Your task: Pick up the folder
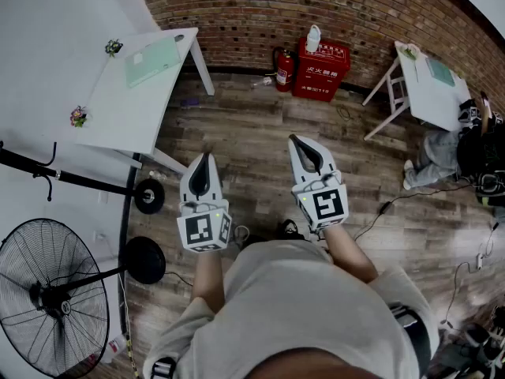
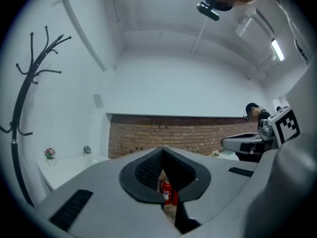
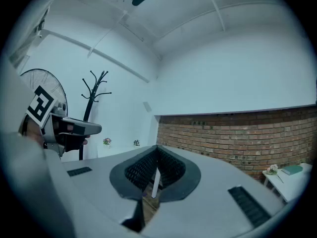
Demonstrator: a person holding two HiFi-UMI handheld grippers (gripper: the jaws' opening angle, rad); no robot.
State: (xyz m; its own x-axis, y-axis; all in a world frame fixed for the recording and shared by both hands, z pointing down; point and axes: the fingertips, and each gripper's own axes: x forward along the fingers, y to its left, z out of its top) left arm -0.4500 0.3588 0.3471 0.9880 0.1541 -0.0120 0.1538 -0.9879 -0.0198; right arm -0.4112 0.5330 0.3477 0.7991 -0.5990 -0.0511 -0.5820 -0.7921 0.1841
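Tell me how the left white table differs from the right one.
The left table carries a pale green folder; the right table a darker teal item. The left table bears two flower pots, the right table a single flower pot. Both are white, near the brick wall.

Bright, even indoor light fills all three views. In the left gripper view a ceiling strip lamp (image 2: 274,49) high above the brick wall (image 2: 183,133) burns out to pure white, and the plaster above the brick wall takes a pale bluish cast. In the head view the wooden floor (image 1: 260,148) below the brick wall carries only soft, faint shadows. Every view bows strongly toward its rim (fisheye, with black corners), so the brick wall's top edge curves. The brick courses stay fairly sharp.
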